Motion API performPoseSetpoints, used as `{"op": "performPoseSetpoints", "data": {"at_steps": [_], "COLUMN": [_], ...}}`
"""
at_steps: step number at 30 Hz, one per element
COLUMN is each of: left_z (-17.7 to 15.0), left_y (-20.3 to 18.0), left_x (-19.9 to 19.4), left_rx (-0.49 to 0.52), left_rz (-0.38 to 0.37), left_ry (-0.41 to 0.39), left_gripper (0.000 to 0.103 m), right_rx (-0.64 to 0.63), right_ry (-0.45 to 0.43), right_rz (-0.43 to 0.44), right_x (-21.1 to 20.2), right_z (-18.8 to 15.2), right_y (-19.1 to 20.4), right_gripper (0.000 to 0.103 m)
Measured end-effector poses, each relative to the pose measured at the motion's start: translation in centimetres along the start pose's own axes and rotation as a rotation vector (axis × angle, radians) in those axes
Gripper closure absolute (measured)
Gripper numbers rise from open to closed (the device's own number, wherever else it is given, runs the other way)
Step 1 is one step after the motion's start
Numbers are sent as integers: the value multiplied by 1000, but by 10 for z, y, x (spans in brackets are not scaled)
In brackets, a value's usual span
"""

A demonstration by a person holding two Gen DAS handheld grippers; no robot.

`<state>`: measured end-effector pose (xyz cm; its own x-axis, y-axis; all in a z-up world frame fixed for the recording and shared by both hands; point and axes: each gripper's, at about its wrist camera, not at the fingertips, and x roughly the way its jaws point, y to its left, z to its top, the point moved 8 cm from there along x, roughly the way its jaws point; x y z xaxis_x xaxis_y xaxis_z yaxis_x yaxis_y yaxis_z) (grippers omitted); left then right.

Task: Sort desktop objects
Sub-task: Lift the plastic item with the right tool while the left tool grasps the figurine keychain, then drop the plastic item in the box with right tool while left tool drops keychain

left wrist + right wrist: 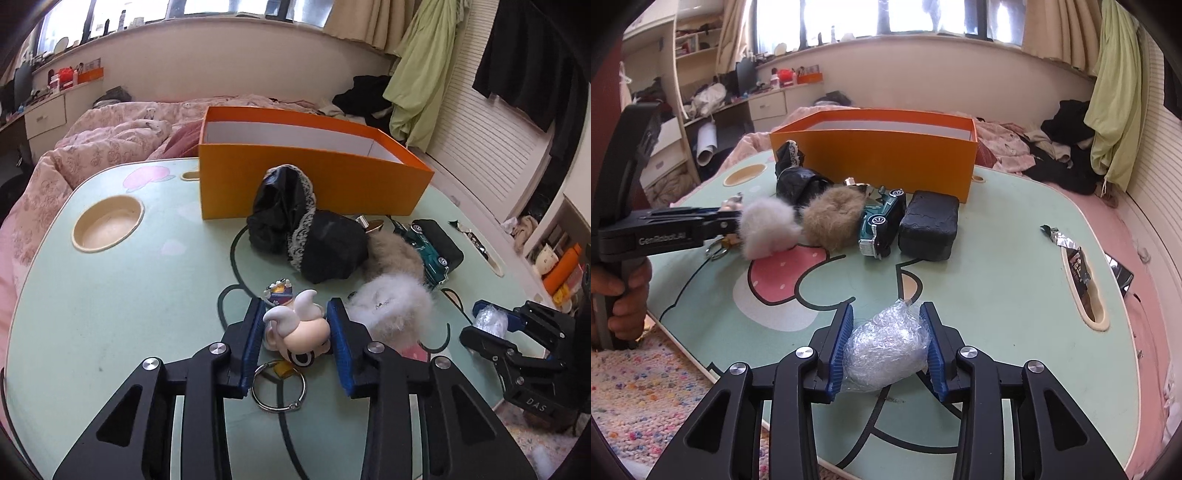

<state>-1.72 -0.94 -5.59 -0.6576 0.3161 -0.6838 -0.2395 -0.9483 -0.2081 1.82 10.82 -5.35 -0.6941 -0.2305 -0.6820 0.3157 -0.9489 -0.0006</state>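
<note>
In my left view, the orange box [314, 177] stood at the far side of the table [110, 314], and what I could see of its inside was bare. So I judged that the sorting had hardly begun. The black cloth [295, 225] lay against the box front. The brown puff [391, 254], the white puff [391, 306], the toy car [428, 251] and the dark block [443, 240] all sat out on the table, near each other. My left gripper [295, 332] was clamped on the doll [295, 328], with a blue pad pressed on each side of it. The doll's ring [279, 386] hung just below, and I could not tell if it touched the table. Off to the right I saw my right gripper [493, 319] squeezing a clear wad [491, 321]. In my right view, the box [886, 162] again looked to have nothing in it, and the puffs, the car [882, 225] and the block [929, 225] waited in a row before it. A foil scrap [1052, 232] lay well apart, near the slot at the table's right side. My right gripper [886, 339] was shut on the wad [886, 347], the pads pushing into its sides, close above the table. My left gripper [727, 218] showed at the left, beside the white puff [768, 229]. Both things had yet to go in the box, and all the rest too.
</note>
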Motion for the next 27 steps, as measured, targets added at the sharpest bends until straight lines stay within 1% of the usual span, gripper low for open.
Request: {"op": "performPoseSetpoints", "data": {"at_steps": [4, 7, 10, 14, 19, 22, 27], "left_z": [-8, -6, 4, 16, 28, 40, 60], "left_y": [1, -5, -15, -18, -21, -24, -26], "left_x": [-13, -22, -36, -46, -60, -71, -78], "left_rx": [44, 54, 62, 43, 33, 22, 52], "left_rz": [28, 9, -21, -55, -83, -126, -112], "left_ry": [-30, -62, -108, -144, -182, -218, -246], "left_gripper": [67, 67, 67, 67, 67, 67, 67], "right_rx": [0, -2, -1, -6, 6, 12, 11], "right_ry": [0, -2, -8, -24, -36, -48, -90], "right_rz": [-1, -7, -21, -18, -1, 14, 34], "right_x": [0, -1, -3, -7, -10, -13, -18], "right_z": [0, 0, 0, 1, 7, 14, 37], "right_y": [0, -1, -3, -3, -4, -2, -2], "right_gripper": [67, 70, 71, 71, 71, 71, 71]}}
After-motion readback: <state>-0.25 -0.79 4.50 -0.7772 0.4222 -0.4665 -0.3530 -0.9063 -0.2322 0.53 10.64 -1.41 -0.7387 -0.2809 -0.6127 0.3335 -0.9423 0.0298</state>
